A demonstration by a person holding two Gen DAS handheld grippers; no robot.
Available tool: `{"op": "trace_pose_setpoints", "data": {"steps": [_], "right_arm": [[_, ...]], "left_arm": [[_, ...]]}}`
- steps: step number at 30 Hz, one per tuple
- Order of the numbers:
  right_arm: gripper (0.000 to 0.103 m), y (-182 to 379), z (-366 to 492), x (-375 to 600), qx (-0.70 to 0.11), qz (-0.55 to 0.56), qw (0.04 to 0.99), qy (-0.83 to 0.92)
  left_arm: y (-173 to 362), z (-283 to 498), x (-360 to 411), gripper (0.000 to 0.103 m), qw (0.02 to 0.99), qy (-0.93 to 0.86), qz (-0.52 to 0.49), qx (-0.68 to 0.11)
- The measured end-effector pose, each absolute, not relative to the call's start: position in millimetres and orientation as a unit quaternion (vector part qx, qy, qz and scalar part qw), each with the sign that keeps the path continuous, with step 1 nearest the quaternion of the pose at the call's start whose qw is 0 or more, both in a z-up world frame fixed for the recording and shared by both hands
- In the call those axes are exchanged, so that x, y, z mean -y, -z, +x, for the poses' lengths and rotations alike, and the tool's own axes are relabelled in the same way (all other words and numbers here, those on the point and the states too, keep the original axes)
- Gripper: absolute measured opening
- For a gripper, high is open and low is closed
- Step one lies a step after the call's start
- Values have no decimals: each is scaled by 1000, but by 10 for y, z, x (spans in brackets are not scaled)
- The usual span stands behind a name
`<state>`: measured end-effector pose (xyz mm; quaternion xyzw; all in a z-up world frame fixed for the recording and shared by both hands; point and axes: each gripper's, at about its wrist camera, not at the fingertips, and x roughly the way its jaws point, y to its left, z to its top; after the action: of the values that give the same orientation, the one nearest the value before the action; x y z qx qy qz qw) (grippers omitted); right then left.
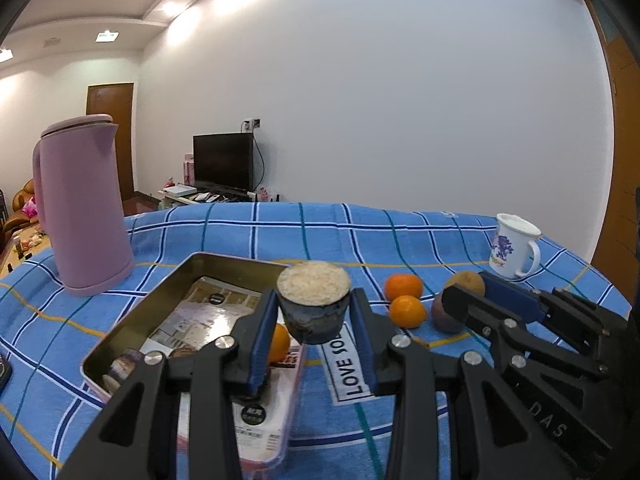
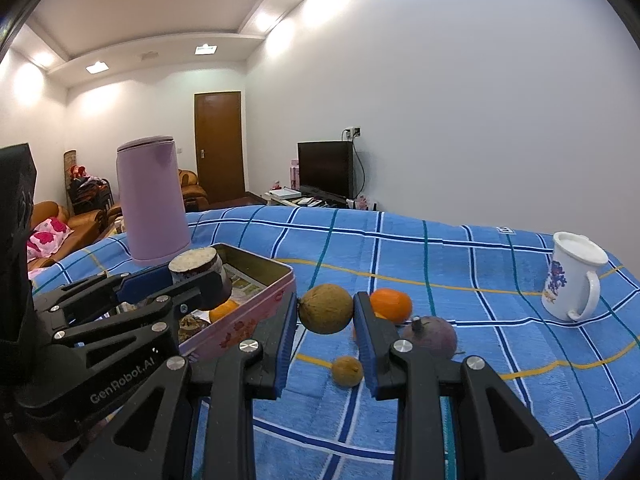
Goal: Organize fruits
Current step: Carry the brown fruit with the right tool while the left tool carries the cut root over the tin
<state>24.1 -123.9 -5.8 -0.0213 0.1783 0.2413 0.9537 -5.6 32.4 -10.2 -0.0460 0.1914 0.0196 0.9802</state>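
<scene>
1. Cloth (image 2: 440,248): blue check, covers the table across the lower frame in both views.
2. Kettle (image 1: 80,208): lilac, upright, far left.
3. Tin (image 1: 120,332): open, lower left of the left view. One orange (image 1: 279,342) lies inside; other contents unclear.
4. Mug (image 2: 572,284): white, right edge, well apart from the fruit.
5. Left gripper (image 1: 314,332): pinching a dark cut piece (image 1: 314,304) with a pale flat top, held above the tin's near corner.
6. Right gripper (image 2: 326,344): clamped on a brown fruit (image 2: 326,308), lifted beside the tin.
7. Purple fruit (image 2: 430,336): on cloth, centre right.
8. Loose oranges, two (image 1: 404,286), (image 1: 407,311): on cloth.
9. Small brown fruit (image 2: 347,370): on cloth, between the right fingers.

Progress, judged: early; two pieces in transit, four left out.
</scene>
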Motion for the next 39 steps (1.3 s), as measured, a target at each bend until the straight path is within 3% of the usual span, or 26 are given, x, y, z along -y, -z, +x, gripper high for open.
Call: {"op": "trace_pose_setpoints", "data": {"steps": [39], "right_arm": [[31,-73,432,394,-205,-50,921,-328]], "left_arm": [[170,66,-1123,39,963,-84,-66,-248]]}}
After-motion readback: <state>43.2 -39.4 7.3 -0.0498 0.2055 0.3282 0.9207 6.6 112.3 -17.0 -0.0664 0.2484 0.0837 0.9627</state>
